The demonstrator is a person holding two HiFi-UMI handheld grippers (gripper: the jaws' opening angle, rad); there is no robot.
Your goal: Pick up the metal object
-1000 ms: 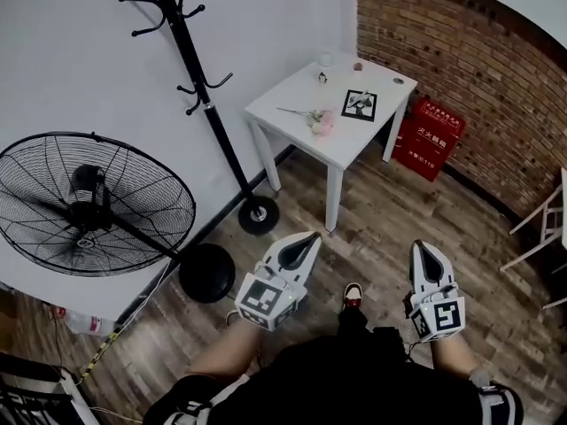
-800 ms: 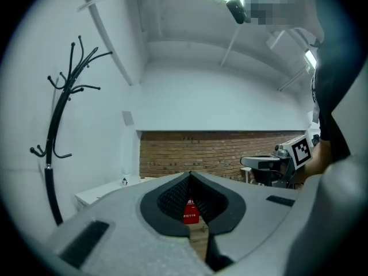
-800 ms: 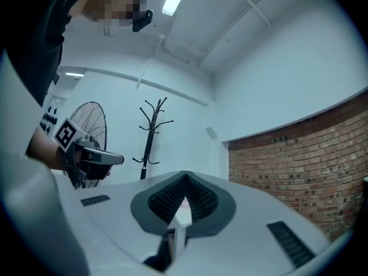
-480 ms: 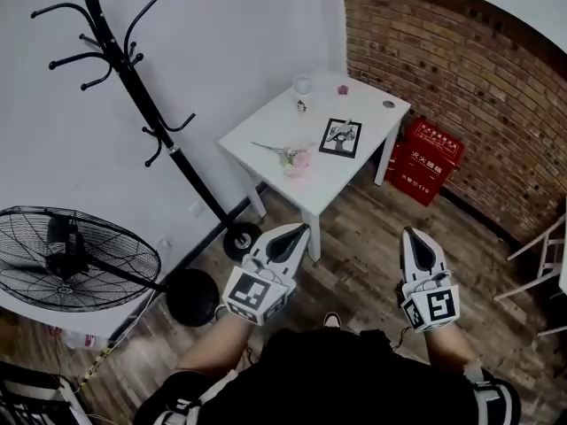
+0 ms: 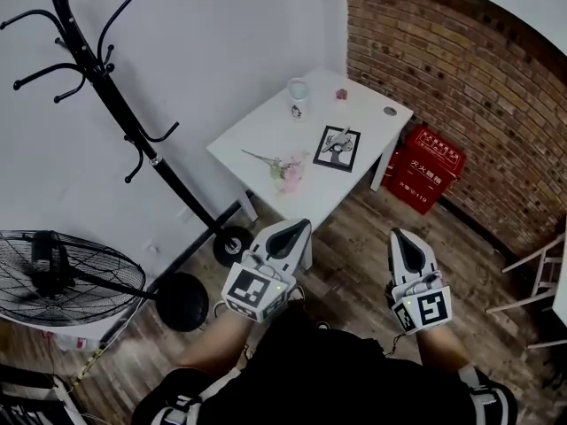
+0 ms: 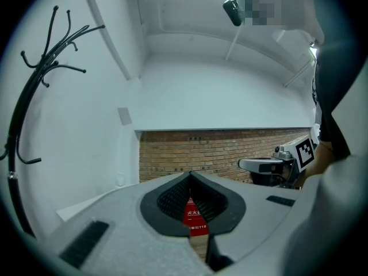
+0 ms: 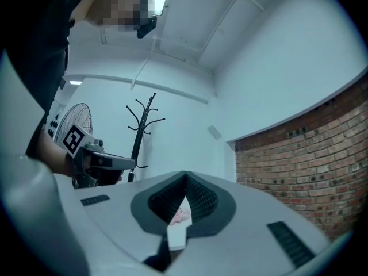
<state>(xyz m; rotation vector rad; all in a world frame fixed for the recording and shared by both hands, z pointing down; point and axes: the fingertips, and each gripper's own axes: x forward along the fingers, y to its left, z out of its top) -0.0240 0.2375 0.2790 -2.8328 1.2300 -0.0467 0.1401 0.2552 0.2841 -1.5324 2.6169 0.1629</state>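
Left gripper [image 5: 295, 228]: my jaws are together at the tips with nothing between them. Through the hollow behind the tips only the red box [image 6: 194, 218] shows.

Right gripper [image 5: 400, 236]: jaws likewise together and empty. A pale edge of the white table [image 5: 262, 136] and the pink flowers [image 7: 181, 214] show through the hollow.

Task item: the metal object [image 5: 336, 144] lies on the white table, on a black square mat [image 5: 326, 158] close to the middle of the table's near right edge. It reads as pale silver-grey against the black. It has an uneven outline, is longer than it is wide, and is set aslant across the mat. Finer detail is too small to tell. Nothing touches it.

Other items, placed from the table:
- A mug [image 5: 298, 96] stands near the far edge.
- The pink flowers lie by the near left edge, just beside the mat.
- The red box stands on the floor by the right-hand leg, against the brick wall [image 5: 461, 87].
- A black coat stand [image 5: 142, 144] and a floor fan [image 5: 62, 277] are off the table's left side.

Both grippers are held over the wooden floor [image 5: 354, 268] off the table's near corner, well apart from the metal object.
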